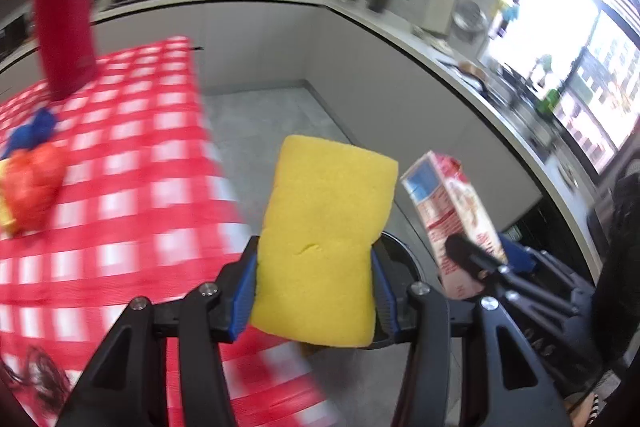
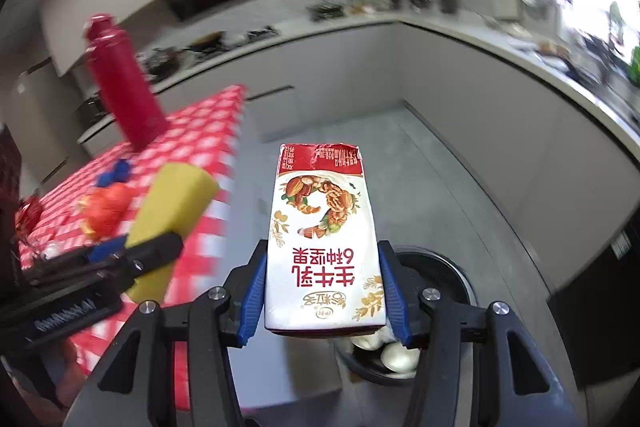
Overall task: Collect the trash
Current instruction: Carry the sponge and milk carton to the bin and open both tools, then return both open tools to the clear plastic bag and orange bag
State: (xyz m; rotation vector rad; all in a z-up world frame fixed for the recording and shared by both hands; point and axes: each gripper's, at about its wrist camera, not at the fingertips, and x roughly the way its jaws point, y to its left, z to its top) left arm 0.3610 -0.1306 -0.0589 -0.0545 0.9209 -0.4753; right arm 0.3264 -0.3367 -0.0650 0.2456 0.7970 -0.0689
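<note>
My left gripper (image 1: 314, 291) is shut on a yellow sponge (image 1: 326, 239) and holds it past the edge of the red-checked table (image 1: 132, 195). My right gripper (image 2: 322, 291) is shut on a white and red milk carton (image 2: 324, 247), upside down, above a dark round trash bin (image 2: 436, 275) on the floor. The bin holds pale crumpled trash (image 2: 394, 355). The carton also shows in the left wrist view (image 1: 452, 211), and the sponge shows in the right wrist view (image 2: 172, 215).
A red bottle (image 1: 64, 11) stands on the table. An orange wrapper (image 1: 30, 187) and a blue scrap (image 1: 34, 131) lie near it. A grey kitchen counter (image 1: 400, 39) with clutter curves around the grey floor (image 2: 440, 187).
</note>
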